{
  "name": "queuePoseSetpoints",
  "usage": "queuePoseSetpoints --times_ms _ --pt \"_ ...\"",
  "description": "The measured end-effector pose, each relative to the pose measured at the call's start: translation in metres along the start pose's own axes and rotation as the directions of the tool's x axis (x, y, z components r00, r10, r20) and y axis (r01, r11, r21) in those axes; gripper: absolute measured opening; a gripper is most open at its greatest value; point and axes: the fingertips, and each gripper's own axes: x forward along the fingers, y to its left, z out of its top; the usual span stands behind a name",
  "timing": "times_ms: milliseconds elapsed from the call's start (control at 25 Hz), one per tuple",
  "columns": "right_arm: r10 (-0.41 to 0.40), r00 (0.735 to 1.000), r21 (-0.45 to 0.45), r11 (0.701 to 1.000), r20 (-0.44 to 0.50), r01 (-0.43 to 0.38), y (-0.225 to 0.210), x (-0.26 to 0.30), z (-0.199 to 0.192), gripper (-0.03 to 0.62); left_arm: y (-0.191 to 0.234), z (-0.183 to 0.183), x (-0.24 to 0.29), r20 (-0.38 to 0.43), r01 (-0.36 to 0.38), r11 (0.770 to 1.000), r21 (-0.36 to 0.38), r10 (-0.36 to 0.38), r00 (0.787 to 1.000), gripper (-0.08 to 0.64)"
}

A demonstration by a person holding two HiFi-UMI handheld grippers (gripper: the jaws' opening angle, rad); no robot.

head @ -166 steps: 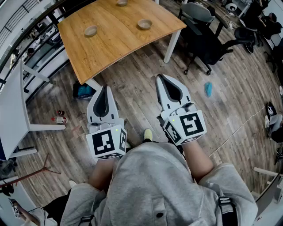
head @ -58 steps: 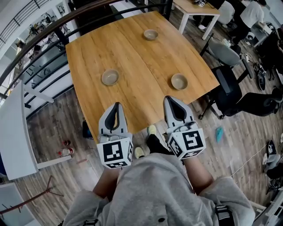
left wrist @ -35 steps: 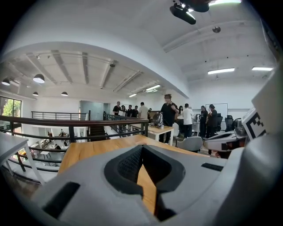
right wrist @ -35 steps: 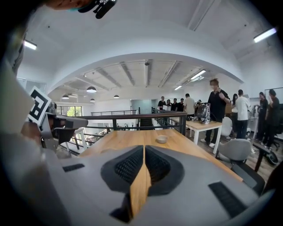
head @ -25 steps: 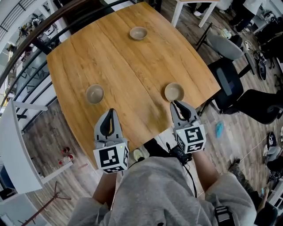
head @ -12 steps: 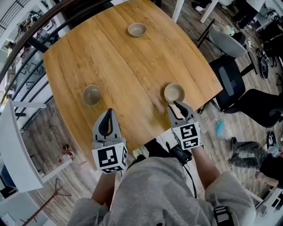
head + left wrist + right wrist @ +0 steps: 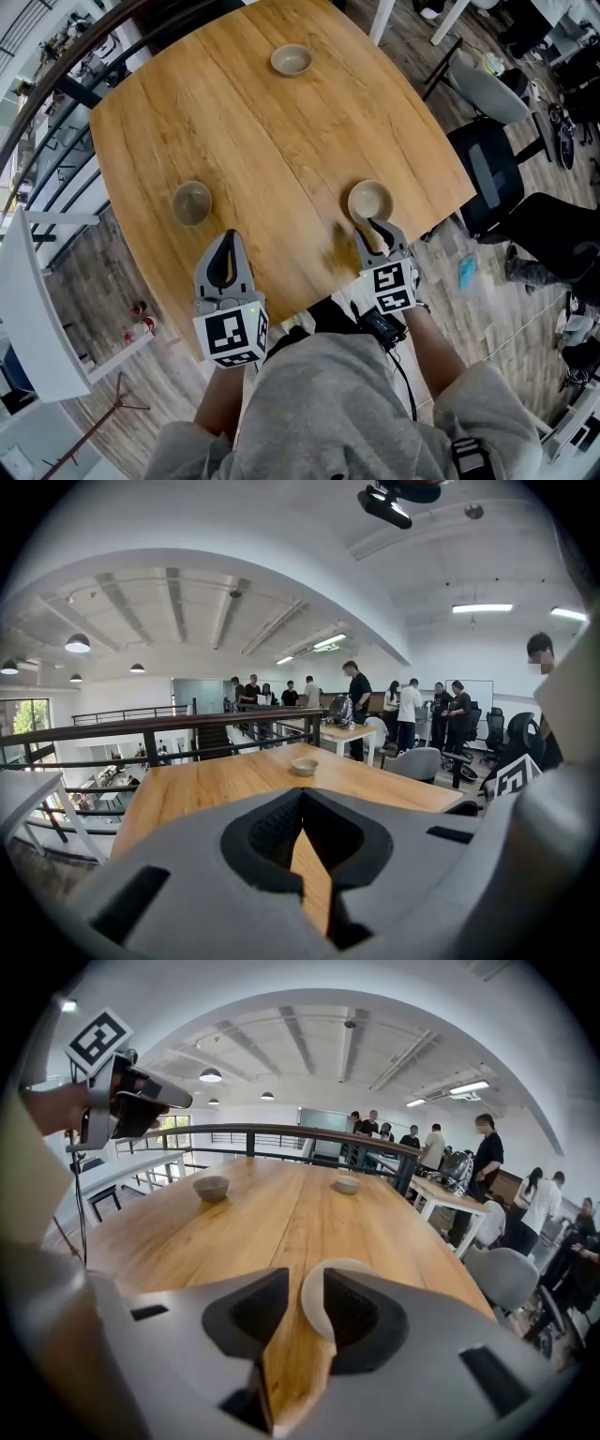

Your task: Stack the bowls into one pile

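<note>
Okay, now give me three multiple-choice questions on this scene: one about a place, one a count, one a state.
1. The near bowl sits at the table's: A near-right corner; B far-left corner; C centre.
2. Bowls on the table: A two; B three; C five.
3. The right gripper is: A open; B shut; C out of view.
Key: 1A, it lies just ahead of the right gripper. 2B, near bowl, left bowl, far bowl. 3A, its jaws have just been opening and stand apart round the near bowl's rim.

Smooth wooden table [image 7: 272, 141], matt bowls [image 7: 369, 200]
</note>
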Motion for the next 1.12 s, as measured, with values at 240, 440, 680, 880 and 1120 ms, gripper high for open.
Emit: queuePoseSetpoints --times_ms 240,440,680,880,1120 --pt "0.01 0.997 -0.08 0.997 -0.078 -0.016 -0.001 0.019 -0.019 0.115 0.001 -0.003 0.003 -0.012 -0.026 1.0 0.012 0.027 1.0 0.014" --pt "0.015 0.993 -0.094 0.995 -0.116 -0.026 -0.001 0.032 -0.028 0.115 0.004 -0.002 0.005 -0.019 -0.045 0.999 0.013 0.046 0.999 0.014" --pt "0.013 0.987 -0.12 0.992 -0.162 -0.033 -0.001 0.044 -0.039 0.115 0.001 -0.001 0.009 -0.022 -0.052 0.998 0.022 0.052 0.998 0.014" --pt "-0.001 0.982 -0.144 0.989 -0.19 -0.027 -0.002 0.047 -0.046 0.084 -0.002 0.002 0.009 -0.02 -0.048 0.998 0.032 0.049 0.999 0.014" --pt "-0.023 0.98 -0.206 0.978 -0.198 -0.018 0.0 0.05 -0.048 0.055 -0.002 0.006 0.007 -0.012 -0.056 0.998 0.035 0.056 0.998 0.014"
